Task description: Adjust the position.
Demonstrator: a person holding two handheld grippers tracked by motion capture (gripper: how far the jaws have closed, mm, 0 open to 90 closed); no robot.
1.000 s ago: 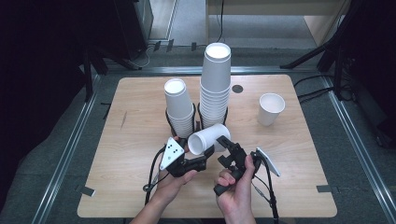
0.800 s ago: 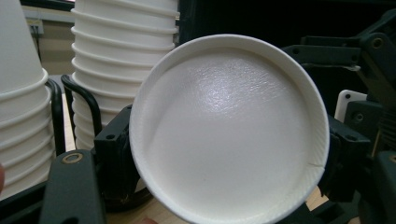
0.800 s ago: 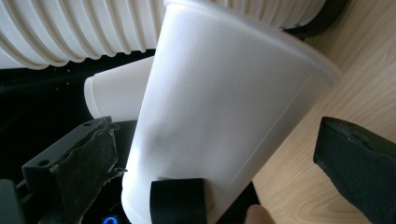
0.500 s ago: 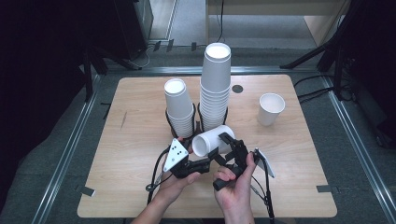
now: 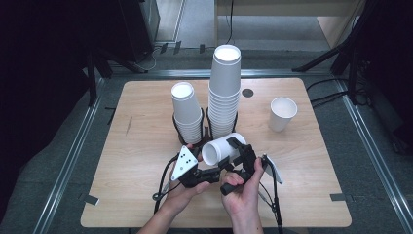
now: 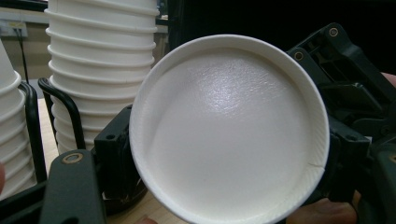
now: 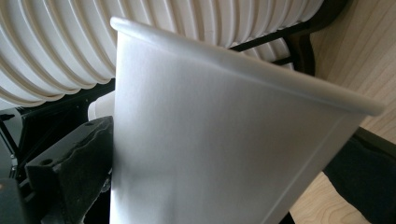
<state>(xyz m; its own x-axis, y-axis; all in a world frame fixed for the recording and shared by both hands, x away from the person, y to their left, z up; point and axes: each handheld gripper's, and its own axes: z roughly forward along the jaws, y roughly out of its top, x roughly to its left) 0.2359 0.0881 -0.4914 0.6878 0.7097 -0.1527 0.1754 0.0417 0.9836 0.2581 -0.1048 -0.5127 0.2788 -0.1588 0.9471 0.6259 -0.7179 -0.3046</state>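
High view: the right gripper (image 5: 237,152) is clamped on the wall of a white paper cup (image 5: 221,148) that lies on its side above the near middle of the bench (image 5: 146,195), its open mouth turned to the person's left. The cup is empty; the left gripper view looks straight into it and shows a bare white inside (image 6: 229,135) and a small nick in the rim at the lower right. In the right gripper view the cup's wall (image 7: 210,154) sits between the two black jaws, pressed against the left one.

The left gripper (image 5: 214,174) lies just below and left of the cup, its jaws drawn together with nothing between them; its grey three-cornered plate (image 5: 185,159) stands beside the cup's mouth. Both hands come in from the near edge.

Just behind the held cup stand two black wire holders (image 5: 207,127), side by side at the bench's middle. The left one carries a short stack of upside-down paper cups (image 5: 186,109), the right one a tall stack (image 5: 225,87) that rises well above it. In the left gripper view the tall stack's ribbed rims (image 6: 98,56) appear just behind the held cup.

A single paper cup (image 5: 282,113) stands upright and empty toward the far right of the bench, well apart from the stacks. A small dark round hole (image 5: 247,92) lies near the far edge.
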